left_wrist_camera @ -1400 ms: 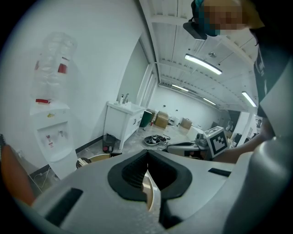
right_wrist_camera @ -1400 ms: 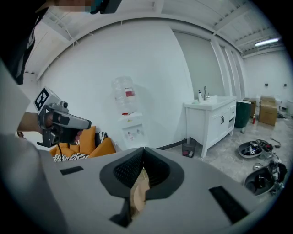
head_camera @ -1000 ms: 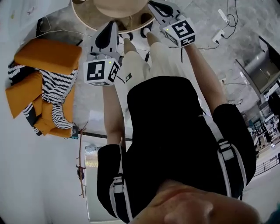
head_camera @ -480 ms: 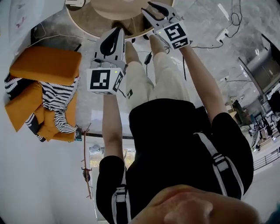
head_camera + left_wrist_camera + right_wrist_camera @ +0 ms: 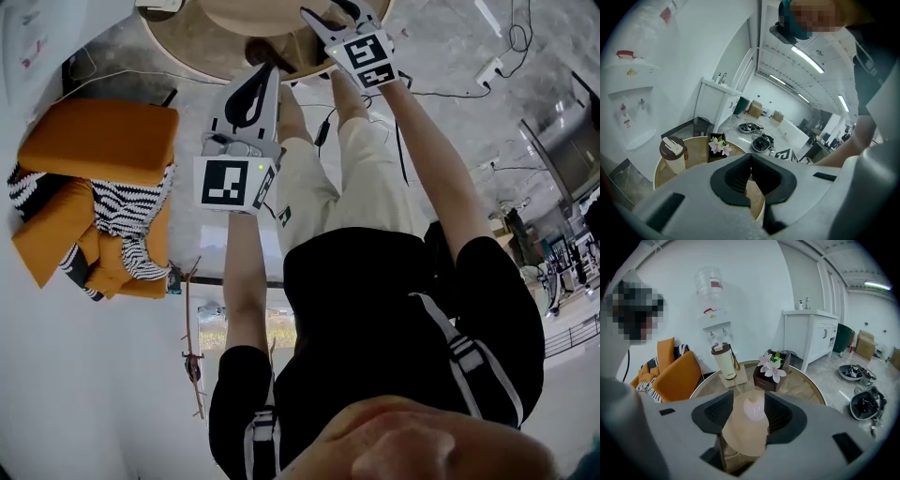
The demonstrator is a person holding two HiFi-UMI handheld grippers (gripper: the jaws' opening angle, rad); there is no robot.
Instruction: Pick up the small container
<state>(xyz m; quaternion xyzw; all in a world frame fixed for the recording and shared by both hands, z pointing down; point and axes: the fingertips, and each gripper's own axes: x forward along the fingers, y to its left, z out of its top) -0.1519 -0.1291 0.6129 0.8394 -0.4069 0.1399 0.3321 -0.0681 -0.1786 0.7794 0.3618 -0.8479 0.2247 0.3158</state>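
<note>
The small container is peach-coloured with a pale rounded top, and it stands on the round wooden table. It sits between the jaws of my right gripper. Those jaws have just been opening and flank the container without clearly pressing on it. In the head view the right gripper reaches over the table's edge at the top of the picture, where the container is hidden. My left gripper hangs beside it, nearer the person, its pads together and holding nothing.
On the table stand a cream tumbler with a dark lid and a dark box of pink flowers. Orange cushions with a striped cloth lie to the left. A water dispenser and a white cabinet stand behind. Cables lie on the floor.
Both grippers have sunk toward the table, the right one farther. The right gripper's jaws have spread apart.
</note>
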